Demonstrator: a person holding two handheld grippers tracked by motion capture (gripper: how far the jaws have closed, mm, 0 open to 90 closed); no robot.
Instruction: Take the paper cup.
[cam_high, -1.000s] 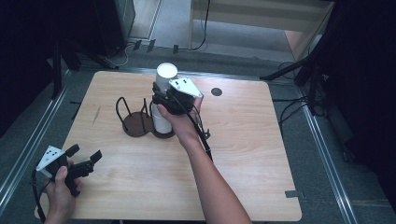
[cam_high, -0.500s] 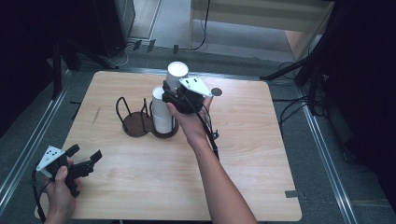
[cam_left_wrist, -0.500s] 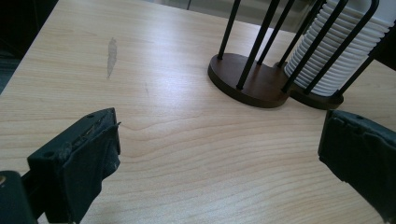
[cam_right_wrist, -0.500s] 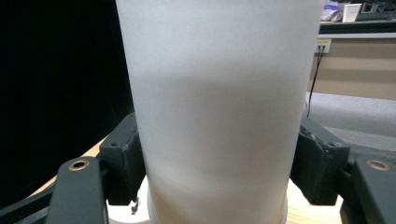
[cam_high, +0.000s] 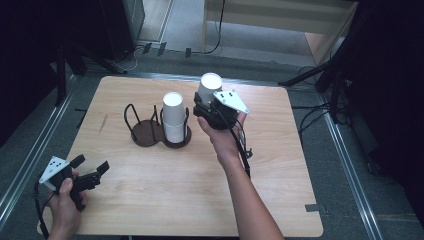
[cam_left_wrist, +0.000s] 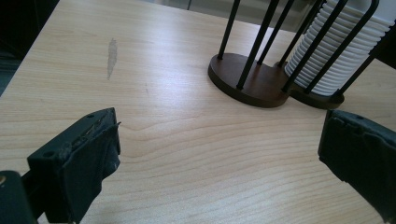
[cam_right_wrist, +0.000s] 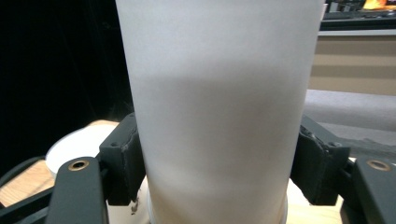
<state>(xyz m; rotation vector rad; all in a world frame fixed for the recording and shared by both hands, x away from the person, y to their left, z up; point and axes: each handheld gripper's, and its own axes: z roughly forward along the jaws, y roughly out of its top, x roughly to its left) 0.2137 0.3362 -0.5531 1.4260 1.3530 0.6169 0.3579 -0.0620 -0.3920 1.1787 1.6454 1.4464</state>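
In the high view the right gripper (cam_high: 210, 102) sits just above the middle of the frame, over the far half of the wooden table (cam_high: 280, 200). Its jaws are clamped on a white paper cup (cam_high: 209, 86) turned mouth-down, with the flat bottom facing up. The cup is held off the table, just to the right of the cup holder (cam_high: 159, 132) and apart from it. In the right gripper view the same cup (cam_right_wrist: 219, 107) stands in the centre of the frame, with a black pad (cam_right_wrist: 122, 158) pressed against each side of its lower part (the wall of the cup is plain, with no print or logo to be read).

The holder is a dark round-based wire rack with two bays, in the centre left of the high view. Its right bay holds a stack of white cups (cam_high: 173, 116), also mouth-down; its left bay is bare. In the left gripper view the rack (cam_left_wrist: 261, 79) lies in the upper right of the frame, and the ribbed rims of the stack (cam_left_wrist: 334, 56) show behind the wire bars.

The left gripper (cam_high: 92, 172) is in the lower left corner of the high view, held low over the near edge of the table by a hand (cam_high: 65, 205). Its jaws stand wide apart with only bare wood between them. No writing or brand mark can be read on the rack, the cups or the grippers.
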